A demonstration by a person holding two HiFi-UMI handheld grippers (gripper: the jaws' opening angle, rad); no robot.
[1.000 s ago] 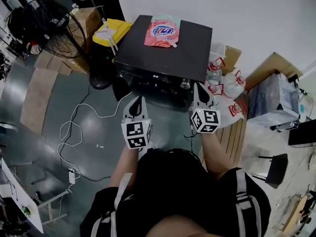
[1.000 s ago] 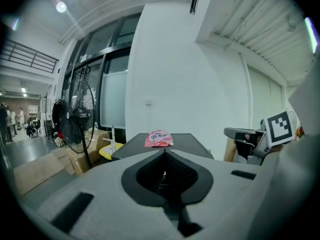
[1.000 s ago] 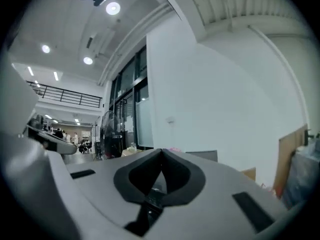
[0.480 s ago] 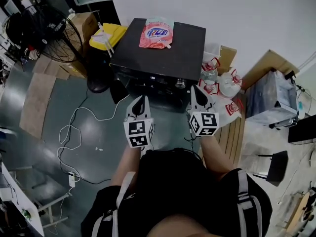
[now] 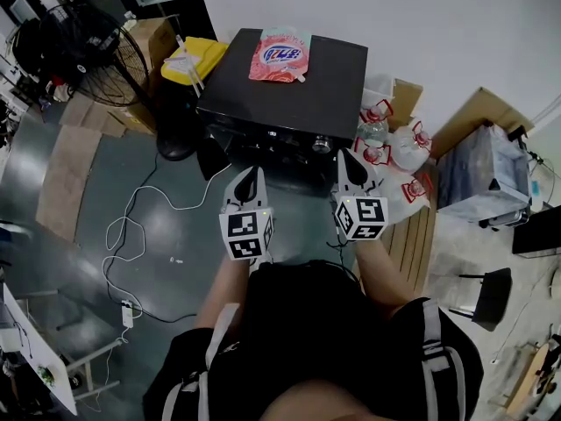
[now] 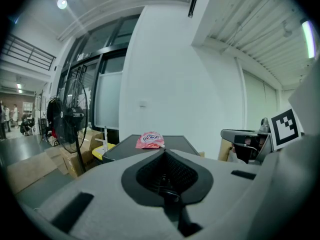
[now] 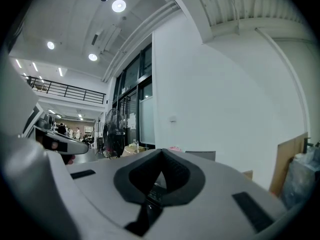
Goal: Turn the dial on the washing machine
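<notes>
The black washing machine (image 5: pixel 289 77) stands against the white wall, with a pink detergent pouch (image 5: pixel 280 54) lying on its lid. Its silver dial (image 5: pixel 322 145) sits at the right of the front control panel. My right gripper (image 5: pixel 349 160) is shut and empty, its tip just right of the dial and a little in front of it; touching cannot be told. My left gripper (image 5: pixel 250 180) is shut and empty, short of the panel's left part. In the left gripper view the shut left gripper (image 6: pixel 164 152) points at the pouch (image 6: pixel 149 140). The right gripper (image 7: pixel 161 152) also shows shut.
A standing fan (image 5: pixel 96 51) and a yellow container (image 5: pixel 200 58) are left of the machine. Plastic bags with red handles (image 5: pixel 396 147), cardboard and a lidded box (image 5: pixel 486 178) crowd its right. A white cable (image 5: pixel 131 226) loops over the floor on the left.
The head camera has shifted slightly. Both grippers stay shut in front of the machine, almost where they were, with the right one still by the dial.
</notes>
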